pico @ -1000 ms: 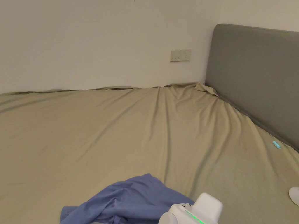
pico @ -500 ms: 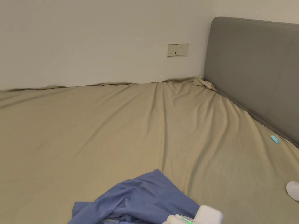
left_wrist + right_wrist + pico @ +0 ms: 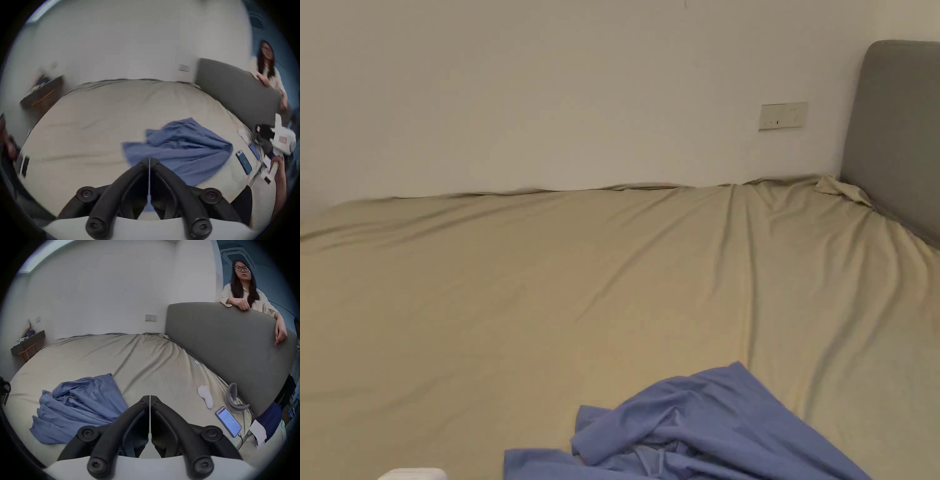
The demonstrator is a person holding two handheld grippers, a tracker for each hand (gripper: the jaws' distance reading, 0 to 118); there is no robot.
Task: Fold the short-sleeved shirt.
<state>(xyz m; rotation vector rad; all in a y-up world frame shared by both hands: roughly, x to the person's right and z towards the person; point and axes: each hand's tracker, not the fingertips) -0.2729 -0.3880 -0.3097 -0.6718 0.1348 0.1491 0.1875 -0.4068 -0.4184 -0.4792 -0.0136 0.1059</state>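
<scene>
**Both claws clenched and empty, shirt still a heap**

The head camera has swung left since a second ago. The cream wall socket [image 3: 783,115] and the grey padded headboard [image 3: 900,125] have slid to the right of the frame, and that's the camera moving, not the room. The white casing that sat low on the right has given way to a white casing corner [image 3: 412,474] at the bottom left edge. The crumpled blue short-sleeved shirt [image 3: 700,431] hasn't been spread at all on the beige bed sheet [image 3: 550,300], so I'd say the fold hasn't started.

The left claw [image 3: 149,162] has its jaws pressed together with nothing between them. The shirt lies just ahead of its tips and off to the right, in a blurred picture. The right claw [image 3: 149,398] is clenched the same way and holds nothing; here the shirt sits ahead and to its left.

As for containers, I can make out none. The loose things lie straight on the sheet to the right of the right claw: a blue-cased phone [image 3: 228,421], a flat white oblong object [image 3: 205,395] and a grey looped band [image 3: 233,400]. Beyond them a person [image 3: 240,293] leans on the headboard.

The next move needs opened jaws and a hem or shoulder to pinch.
</scene>
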